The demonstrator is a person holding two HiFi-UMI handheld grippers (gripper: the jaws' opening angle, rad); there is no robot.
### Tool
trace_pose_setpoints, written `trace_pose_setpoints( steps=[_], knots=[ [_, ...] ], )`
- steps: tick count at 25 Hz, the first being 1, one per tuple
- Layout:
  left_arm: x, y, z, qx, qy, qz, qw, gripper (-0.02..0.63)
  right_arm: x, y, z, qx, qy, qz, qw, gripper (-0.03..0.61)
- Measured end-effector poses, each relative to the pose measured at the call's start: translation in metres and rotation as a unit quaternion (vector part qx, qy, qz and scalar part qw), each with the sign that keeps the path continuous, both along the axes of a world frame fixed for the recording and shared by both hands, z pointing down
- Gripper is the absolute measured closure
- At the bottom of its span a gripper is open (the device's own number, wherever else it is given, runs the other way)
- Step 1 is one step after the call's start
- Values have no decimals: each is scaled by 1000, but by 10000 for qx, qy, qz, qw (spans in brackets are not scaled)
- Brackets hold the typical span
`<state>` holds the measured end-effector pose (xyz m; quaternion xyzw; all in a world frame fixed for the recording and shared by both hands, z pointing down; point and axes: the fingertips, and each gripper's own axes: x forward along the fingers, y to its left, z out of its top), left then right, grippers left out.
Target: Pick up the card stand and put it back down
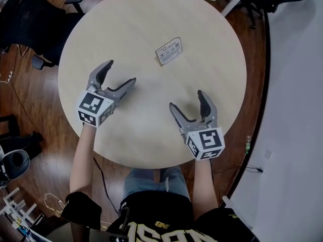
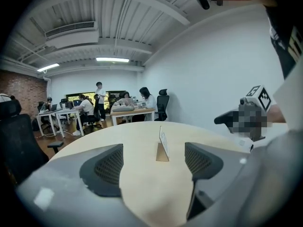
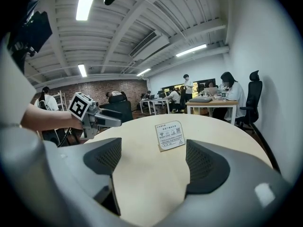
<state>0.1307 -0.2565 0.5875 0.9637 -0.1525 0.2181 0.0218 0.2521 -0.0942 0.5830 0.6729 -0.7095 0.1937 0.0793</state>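
The card stand [image 1: 168,51], a small white printed card on a wooden base, stands upright on the round pale table [image 1: 131,29], beyond both grippers. My left gripper [image 1: 121,71] hovers at the table's left, open and empty, well short of the stand. My right gripper [image 1: 188,99] sits near the front right, also open with nothing between its fingers. In the left gripper view the card stand [image 2: 163,145] appears edge-on, far ahead between the jaws. The right gripper view shows the card stand [image 3: 170,135] face-on ahead, and my left gripper [image 3: 111,119] off to the left.
Dark office chairs [image 1: 35,24] stand on the wood floor left of the table. A white wall [image 1: 298,110] curves past the table's right side. Other desks with seated and standing people [image 2: 99,105] fill the room beyond.
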Motion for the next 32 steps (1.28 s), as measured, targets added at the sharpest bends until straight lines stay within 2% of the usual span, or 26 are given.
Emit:
trace_pose_setpoints(
  steps=[5, 14, 19, 22, 23, 24, 25, 26, 28, 32],
  knots=[
    [43, -12, 10, -242, 216, 131, 9994, 202, 11, 1, 3, -35, 2, 47, 10000, 155],
    [139, -8, 75, -826, 69, 535, 9951, 206, 42, 3, 17, -162, -231, 449, 9986, 155],
    [180, -12, 93, -1013, 139, 387, 9940, 235, 50, 8, 21, -225, -258, 539, 9980, 155],
    [193, -15, 100, -1039, 185, 227, 9942, 294, 53, 15, 22, -276, -241, 646, 9972, 155],
    [195, -18, 102, -1003, 158, 152, 9947, 340, 54, 17, 22, -282, -224, 679, 9970, 155],
    [196, -21, 105, -969, 119, 70, 9952, 401, 55, 18, 21, -286, -206, 710, 9969, 155],
    [197, -23, 107, -967, 85, 2, 9953, 503, 57, 20, 19, -284, -192, 738, 9967, 155],
    [199, -23, 108, -1013, 68, -25, 9948, 571, 60, 21, 17, -272, -183, 763, 9965, 155],
    [204, -15, 108, -1153, 29, 74, 9933, 590, 67, 25, 10, -213, -186, 808, 9963, 155],
    [206, 3, 95, -1184, -156, 442, 9919, 597, 70, 21, -8, -78, -188, 767, 9969, 155]
  ],
)
